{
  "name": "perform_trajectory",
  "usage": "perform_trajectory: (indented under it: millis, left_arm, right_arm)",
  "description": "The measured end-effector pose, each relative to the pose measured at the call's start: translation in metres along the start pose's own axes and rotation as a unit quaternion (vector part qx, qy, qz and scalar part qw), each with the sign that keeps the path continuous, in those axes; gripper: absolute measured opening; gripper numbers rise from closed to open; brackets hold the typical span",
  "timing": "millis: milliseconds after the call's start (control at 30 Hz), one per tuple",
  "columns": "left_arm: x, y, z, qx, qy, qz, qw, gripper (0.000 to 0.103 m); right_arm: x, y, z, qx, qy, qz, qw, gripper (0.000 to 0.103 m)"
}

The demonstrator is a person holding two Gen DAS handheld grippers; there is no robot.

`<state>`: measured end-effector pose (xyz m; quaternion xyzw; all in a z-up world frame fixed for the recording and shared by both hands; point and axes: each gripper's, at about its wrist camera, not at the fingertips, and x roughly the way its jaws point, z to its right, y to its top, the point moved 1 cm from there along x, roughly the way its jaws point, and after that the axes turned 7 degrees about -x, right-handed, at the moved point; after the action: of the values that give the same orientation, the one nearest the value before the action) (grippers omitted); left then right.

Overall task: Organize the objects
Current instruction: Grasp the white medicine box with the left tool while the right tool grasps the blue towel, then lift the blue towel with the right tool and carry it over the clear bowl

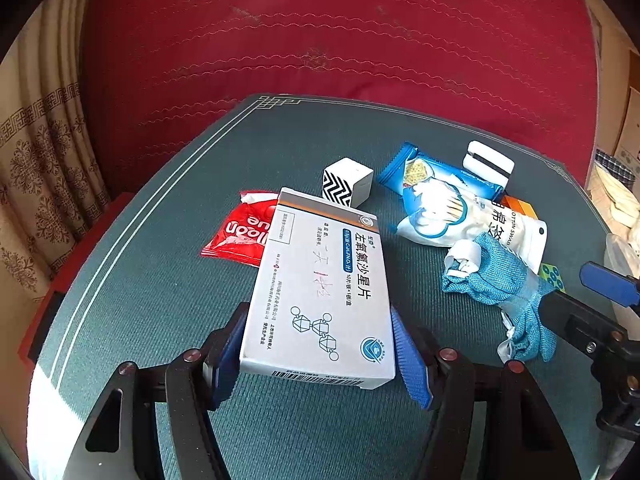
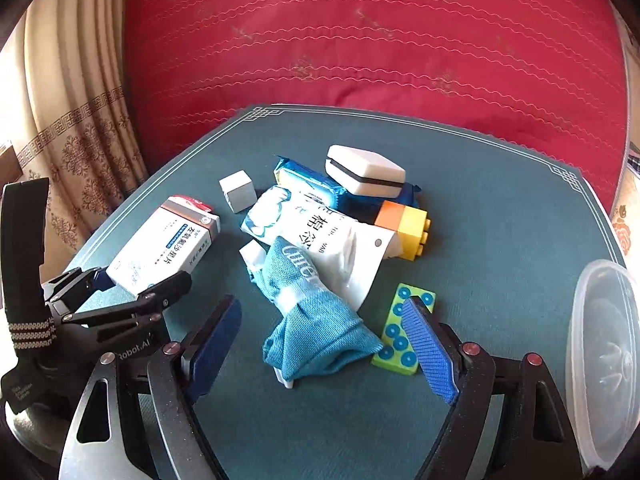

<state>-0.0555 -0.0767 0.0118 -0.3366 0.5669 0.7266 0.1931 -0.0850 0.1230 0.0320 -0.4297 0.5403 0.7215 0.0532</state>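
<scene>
My left gripper (image 1: 316, 340) is shut on a white medicine box (image 1: 320, 288), its blue pads pressed on the long sides, and holds it tilted over the green mat (image 1: 160, 280). The same box (image 2: 164, 244) and left gripper (image 2: 140, 280) also show in the right wrist view. My right gripper (image 2: 322, 304) is open, its fingers straddling a bundled blue cloth (image 2: 316, 320) without touching it. A green tile with blue dots (image 2: 404, 332) lies under the right finger. Behind the cloth sit a cotton swab bag (image 2: 332, 240), a blue biscuit packet (image 2: 304, 184), a white case (image 2: 364, 170) and an orange-yellow brick (image 2: 408, 224).
A red packet (image 1: 240, 232) and a white cube with a zigzag face (image 1: 348, 184) lie beyond the box. A clear plastic container (image 2: 604, 352) stands at the mat's right edge. A red quilt (image 2: 360, 40) lies behind, and a curtain (image 2: 72, 140) hangs at left.
</scene>
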Motion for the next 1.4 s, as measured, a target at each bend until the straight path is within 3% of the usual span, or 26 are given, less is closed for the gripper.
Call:
perform_trajectory:
  millis: [100,333,400,567,700,767,867,1067,1200,1300,1367,1400]
  left_arm:
    - [0.0,-0.001,-0.003,-0.006,0.0,-0.004,1.0,0.071]
    - [0.001,0.001,-0.009,-0.018,-0.001,-0.007,0.9998,0.082]
    - [0.002,0.002,-0.008,-0.015,-0.002,-0.007,0.9999,0.085]
    - [0.005,0.004,-0.008,-0.011,-0.008,-0.011,0.9999,0.086]
    - [0.009,0.005,-0.011,-0.019,-0.012,-0.021,0.9995,0.09]
    - [0.013,0.006,-0.012,-0.023,-0.014,-0.033,0.9991,0.098]
    - [0.017,0.006,-0.015,-0.029,-0.016,-0.044,0.9985,0.099]
    - [0.02,0.007,-0.011,-0.014,0.002,-0.051,0.9986,0.099]
    - [0.023,0.007,-0.008,0.004,0.026,-0.056,0.9981,0.098]
    - [0.022,0.007,-0.008,0.011,0.028,-0.046,0.9985,0.088]
    - [0.021,0.007,-0.007,0.014,0.03,-0.037,0.9988,0.074]
    - [0.02,0.007,-0.007,0.016,0.028,-0.035,0.9989,0.073]
  right_arm:
    - [0.018,0.005,-0.002,-0.008,0.016,-0.013,1.0,0.073]
    - [0.037,-0.001,-0.004,-0.015,0.014,-0.03,0.999,0.068]
    - [0.036,-0.004,-0.006,-0.018,0.017,-0.03,0.999,0.058]
    - [0.032,-0.014,-0.007,-0.008,0.023,-0.035,0.999,0.049]
    - [0.017,-0.025,-0.007,0.015,0.032,-0.026,0.999,0.048]
    - [0.008,-0.033,-0.009,0.024,0.036,-0.026,0.999,0.048]
    - [-0.003,-0.046,-0.013,0.034,0.031,-0.034,0.998,0.048]
    - [-0.013,-0.061,-0.019,0.042,0.04,-0.026,0.998,0.049]
    - [-0.009,-0.063,-0.017,0.059,0.041,-0.025,0.997,0.055]
    - [-0.007,-0.063,-0.022,0.05,0.037,-0.017,0.998,0.057]
    - [-0.007,-0.063,-0.021,0.052,0.043,-0.014,0.998,0.057]
    - [-0.007,-0.064,-0.02,0.054,0.047,-0.013,0.997,0.057]
